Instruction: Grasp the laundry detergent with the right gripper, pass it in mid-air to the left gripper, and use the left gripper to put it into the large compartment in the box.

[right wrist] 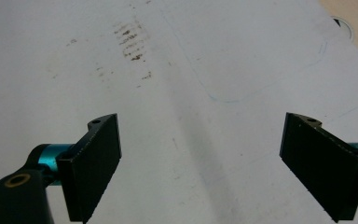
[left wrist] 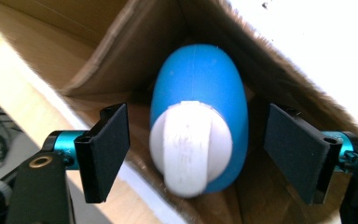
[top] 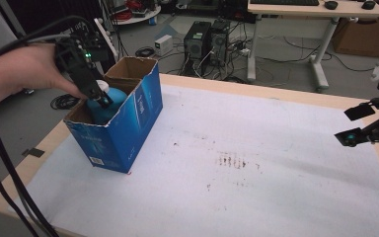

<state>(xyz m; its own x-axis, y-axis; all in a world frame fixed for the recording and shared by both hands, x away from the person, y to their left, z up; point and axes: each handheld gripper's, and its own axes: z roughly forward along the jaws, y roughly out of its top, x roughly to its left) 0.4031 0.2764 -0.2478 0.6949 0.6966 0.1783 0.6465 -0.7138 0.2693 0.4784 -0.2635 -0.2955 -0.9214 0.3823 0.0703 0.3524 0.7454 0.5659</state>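
High view has a blue box (top: 128, 126) with its top flaps open sitting on the left part of the table (top: 286, 94), on top of a white sheet (top: 256, 148) that covers most of the tabletop. Inside the box stands a blue bottle (top: 109, 101) with a white cap (top: 102, 87), and the left gripper (top: 100, 97) reaches down into the box opening right over it, held by a hand (top: 17, 74) coming in from the left edge. Left gripper view looks straight down at the bottle (left wrist: 200, 98): jaws spread wide, one on each side of the cap (left wrist: 189, 142), neither touching it (a clear gap shows on both sides). The box's brown cardboard inside (left wrist: 135, 51) surrounds the bottle. Over at the right edge of the high view, the right gripper (top: 358, 123) hangs above the sheet, well apart from the box, with a green light on its body. Right gripper view shows its jaws wide apart too, nothing between them, just the sheet (right wrist: 191, 93) with some dark brown smudges (right wrist: 130, 42) and a faint blue pen line (right wrist: 261, 84).
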